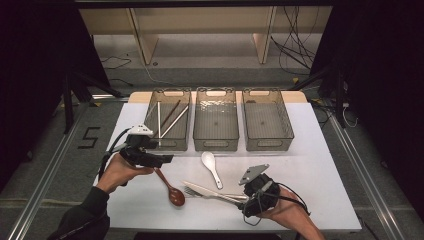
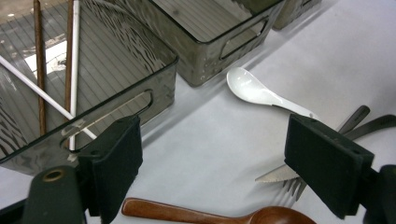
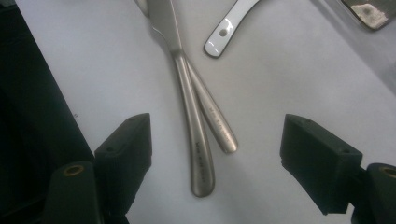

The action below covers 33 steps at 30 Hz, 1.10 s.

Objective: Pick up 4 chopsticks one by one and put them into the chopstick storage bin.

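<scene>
Currently left tongs (image 1: 161,159) spread wide w/ nothing between, just above wooden spoon (image 1: 171,189) lying near desk (image 1: 320,165) front edge, left of centre. Right tongs (image 1: 243,198) also spread, hovering at handles of knife (image 1: 210,190) & fork (image 1: 200,193), crossed on desk toward front edge. White spoon (image 1: 211,167) mid-desk, apart from both.

Chopsticks (image 1: 167,119) lie in the left bin (image 1: 168,144); knife (image 1: 210,190) crosses fork (image 1: 196,193).
</scene>
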Each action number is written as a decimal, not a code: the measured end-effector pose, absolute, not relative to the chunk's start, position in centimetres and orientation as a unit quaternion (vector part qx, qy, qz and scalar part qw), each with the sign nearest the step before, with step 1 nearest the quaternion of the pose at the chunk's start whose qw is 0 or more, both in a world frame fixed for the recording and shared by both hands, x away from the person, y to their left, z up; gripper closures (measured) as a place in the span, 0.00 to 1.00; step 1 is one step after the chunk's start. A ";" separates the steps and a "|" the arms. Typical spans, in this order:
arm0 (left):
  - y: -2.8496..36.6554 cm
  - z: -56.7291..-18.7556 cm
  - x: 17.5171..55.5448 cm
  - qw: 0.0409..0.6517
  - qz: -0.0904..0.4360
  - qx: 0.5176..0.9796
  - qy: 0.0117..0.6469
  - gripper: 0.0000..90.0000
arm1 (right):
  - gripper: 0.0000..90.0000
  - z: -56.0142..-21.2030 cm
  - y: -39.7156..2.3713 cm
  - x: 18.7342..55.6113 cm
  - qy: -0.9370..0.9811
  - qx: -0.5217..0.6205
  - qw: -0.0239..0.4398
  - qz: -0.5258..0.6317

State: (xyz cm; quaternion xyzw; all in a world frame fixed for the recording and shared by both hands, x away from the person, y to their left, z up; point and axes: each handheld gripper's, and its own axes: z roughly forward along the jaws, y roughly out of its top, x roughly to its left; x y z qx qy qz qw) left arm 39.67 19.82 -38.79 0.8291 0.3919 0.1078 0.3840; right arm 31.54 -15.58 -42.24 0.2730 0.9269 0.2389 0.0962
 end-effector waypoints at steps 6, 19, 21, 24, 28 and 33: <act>19.7 -39.7 39.3 0.369 0.111 0.839 0.383 0.20 | 0.29 -42.2 -15.8 31.5 0.927 0.274 0.095 0.240; 19.7 -40.8 38.6 0.339 0.122 0.860 0.362 0.23 | 0.29 -42.2 -16.0 31.4 0.926 0.276 0.095 0.240; 19.7 -41.0 38.6 0.332 0.122 0.865 0.356 0.26 | 0.29 -42.2 -16.0 31.4 0.926 0.275 0.096 0.239; 19.7 -41.3 38.7 0.321 0.122 0.872 0.347 0.35 | 0.29 -42.2 -16.1 31.5 0.926 0.277 0.095 0.239; 19.6 -41.8 38.8 0.310 0.120 0.878 0.345 0.43 | 0.28 -42.1 -16.2 31.4 0.925 0.278 0.095 0.242; 19.5 -42.3 39.1 0.290 0.121 0.885 0.345 0.55 | 0.28 -42.1 -16.5 31.5 0.922 0.283 0.095 0.245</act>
